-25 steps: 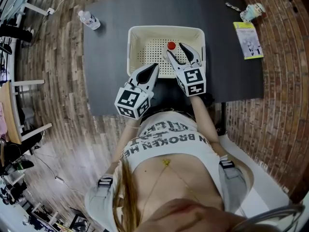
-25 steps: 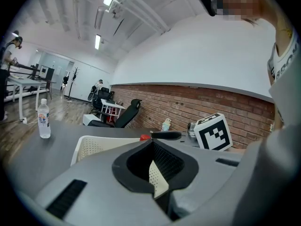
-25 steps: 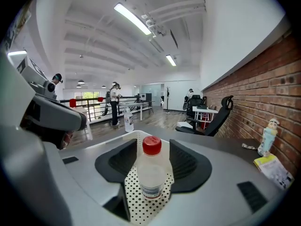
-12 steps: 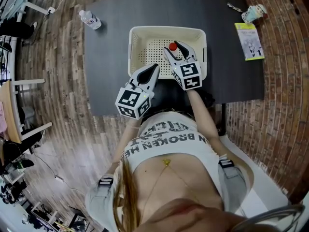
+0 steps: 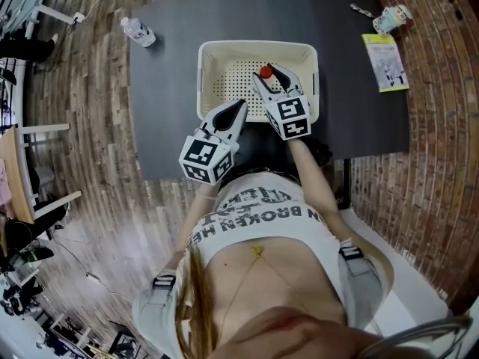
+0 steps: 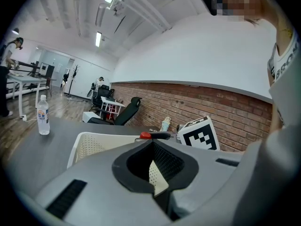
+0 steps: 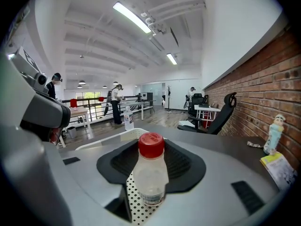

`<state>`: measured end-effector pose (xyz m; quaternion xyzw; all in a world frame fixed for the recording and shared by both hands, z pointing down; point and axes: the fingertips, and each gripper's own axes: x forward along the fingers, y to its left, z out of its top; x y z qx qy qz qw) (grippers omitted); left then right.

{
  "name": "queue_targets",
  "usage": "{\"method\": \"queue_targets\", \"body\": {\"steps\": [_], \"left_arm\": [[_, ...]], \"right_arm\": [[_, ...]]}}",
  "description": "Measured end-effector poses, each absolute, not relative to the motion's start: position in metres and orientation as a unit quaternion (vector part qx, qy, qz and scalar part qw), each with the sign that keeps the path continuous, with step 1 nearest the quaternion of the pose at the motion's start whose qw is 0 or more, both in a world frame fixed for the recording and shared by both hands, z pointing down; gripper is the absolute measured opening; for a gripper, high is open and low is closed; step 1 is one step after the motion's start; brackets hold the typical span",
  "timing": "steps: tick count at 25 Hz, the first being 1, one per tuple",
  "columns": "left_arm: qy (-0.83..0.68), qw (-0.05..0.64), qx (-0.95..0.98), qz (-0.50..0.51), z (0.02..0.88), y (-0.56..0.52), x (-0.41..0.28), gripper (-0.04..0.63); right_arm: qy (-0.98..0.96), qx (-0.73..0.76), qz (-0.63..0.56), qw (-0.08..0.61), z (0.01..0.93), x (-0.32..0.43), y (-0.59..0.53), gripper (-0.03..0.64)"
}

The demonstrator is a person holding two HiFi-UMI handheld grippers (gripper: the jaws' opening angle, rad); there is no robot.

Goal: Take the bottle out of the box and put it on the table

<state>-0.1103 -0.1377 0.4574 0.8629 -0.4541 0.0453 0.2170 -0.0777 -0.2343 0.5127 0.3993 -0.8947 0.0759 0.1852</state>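
Right, all the action is at the right tongs (image 5: 266, 75). They reach down into the white perforated box (image 5: 209, 51), and the bottle (image 7: 150, 175) stands upright squarely between their 2 jaws, red cap up, clear body resting on the dotted floor of the box. The jaws have just been closing in on it, and they are still set fairly wide. From the right gripper view the bottle sits close against the black ribbed pad on one side, while a strip of box floor shows between it and the other pad. So this is no firm clamp, more a loose bracket around the bottle. The bottle has not left the box, and its base is down on the floor.

Now the left tongs (image 5: 239, 103). They hang at the near wall of the box, just beside the right tongs and on the person's side of the bottle, well short of it. Their 2 tips are drawn together into a point with only the hollow between the pads, and nothing is gripped in there. Through that hollow the cream wall of the box shows, with the red cap just beyond the tips. The box itself sits on the dark table (image 5: 172, 111), under both tongs.
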Motion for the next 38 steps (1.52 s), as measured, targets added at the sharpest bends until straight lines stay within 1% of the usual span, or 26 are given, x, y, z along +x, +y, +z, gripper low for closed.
{"method": "queue_targets", "body": {"steps": [20,38], "left_arm": [[-0.452,0.22,0.863,0.048,0.46,-0.131,-0.109,0.005],[-0.452,0.226,0.862,0.047,0.465,-0.127,-0.111,0.005]], "right_arm": [[-0.905,0.379,0.078,0.177,0.501,-0.077,-0.225,0.158],[-0.935,0.321,0.05,0.145,0.399,-0.091,-0.211,0.158]]}}
